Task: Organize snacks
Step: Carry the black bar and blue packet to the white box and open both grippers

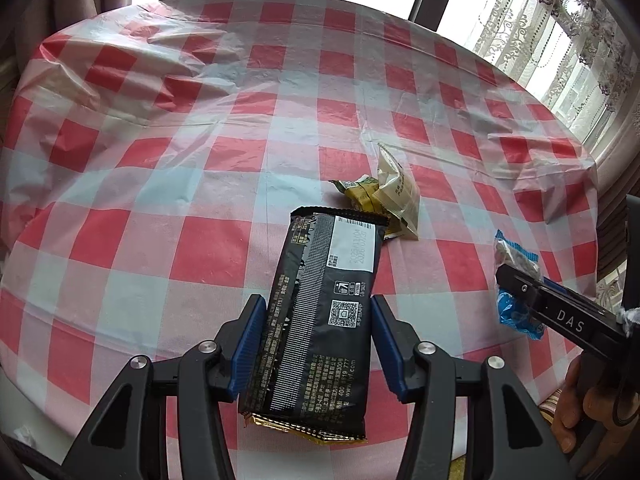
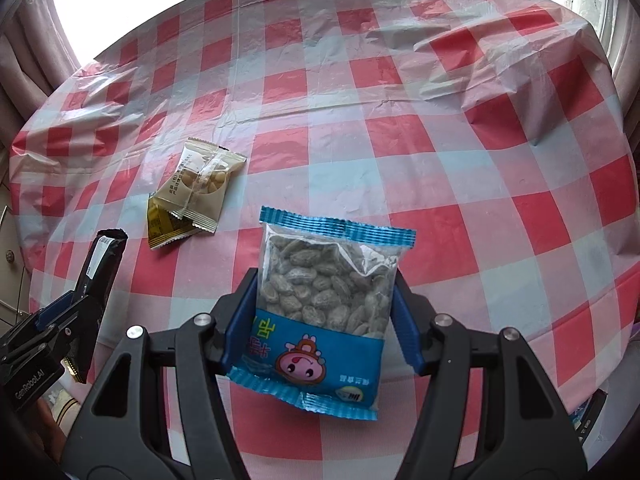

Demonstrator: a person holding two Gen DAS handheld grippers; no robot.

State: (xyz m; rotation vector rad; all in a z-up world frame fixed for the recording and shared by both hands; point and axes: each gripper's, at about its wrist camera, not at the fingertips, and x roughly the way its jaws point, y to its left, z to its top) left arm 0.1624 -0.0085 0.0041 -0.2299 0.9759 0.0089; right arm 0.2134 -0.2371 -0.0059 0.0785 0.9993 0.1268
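Note:
My left gripper [image 1: 317, 304] is shut on a long black snack packet [image 1: 320, 280], held lifted above the table with its printed back facing the camera. My right gripper [image 2: 325, 280] is shut on a blue bag of grey-green dried fruit [image 2: 328, 304], also lifted. Each shows in the other's view: the right gripper [image 1: 514, 284] with the blue bag [image 1: 512, 312] at the right, the left gripper [image 2: 86, 296] with the black packet [image 2: 102, 256] at the left. A beige packet [image 2: 200, 184] lies on a yellow one [image 2: 162, 226] on the table ahead, the beige packet [image 1: 400, 192] beyond the black packet's tip.
A red-and-white checked plastic cloth [image 1: 200, 160] covers the round table, wrinkled at the far side and right edge. Windows and lace curtains [image 1: 560, 40] stand behind. A person's hand [image 1: 576, 408] grips the right tool at the lower right.

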